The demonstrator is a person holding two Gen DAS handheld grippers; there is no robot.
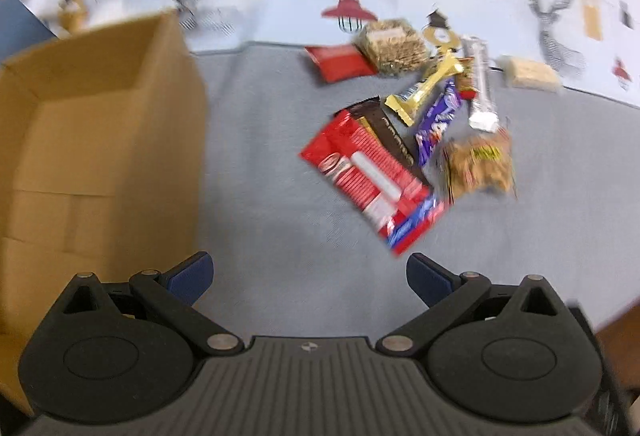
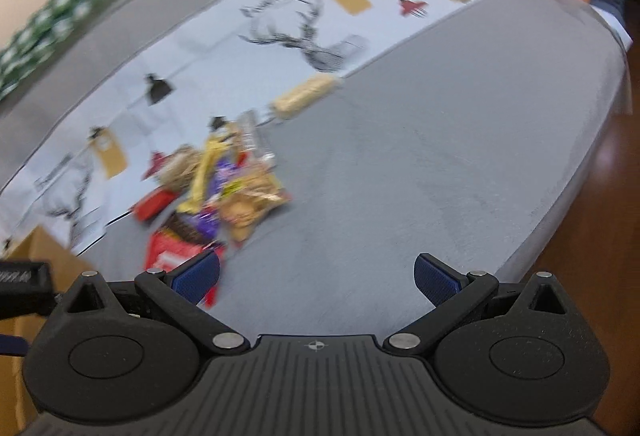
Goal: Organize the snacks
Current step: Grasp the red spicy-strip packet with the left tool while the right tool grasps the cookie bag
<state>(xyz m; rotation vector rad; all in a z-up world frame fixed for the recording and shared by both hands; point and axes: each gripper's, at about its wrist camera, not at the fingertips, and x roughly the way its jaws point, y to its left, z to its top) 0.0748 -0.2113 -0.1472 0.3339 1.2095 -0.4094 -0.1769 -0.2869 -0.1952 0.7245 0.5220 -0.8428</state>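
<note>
A pile of snacks lies on the grey tablecloth [image 1: 260, 155]: a large red biscuit pack [image 1: 368, 175], a dark bar [image 1: 394, 137], a purple bar [image 1: 438, 119], a gold bar [image 1: 424, 85], a silver bar [image 1: 482, 83], a peanut bag [image 1: 478, 163], a small red pack [image 1: 340, 61] and an oat bar block [image 1: 394, 45]. An open cardboard box [image 1: 92, 139] stands left. My left gripper [image 1: 308, 278] is open and empty, just short of the red pack. My right gripper [image 2: 318, 278] is open and empty, right of the pile [image 2: 224, 187].
A pale cereal bar [image 1: 530, 73] lies apart at the back right; it also shows in the right wrist view [image 2: 304, 95]. A white printed runner [image 2: 280, 19] crosses the table behind the snacks. The table edge [image 2: 580, 171] drops to a wooden floor at right.
</note>
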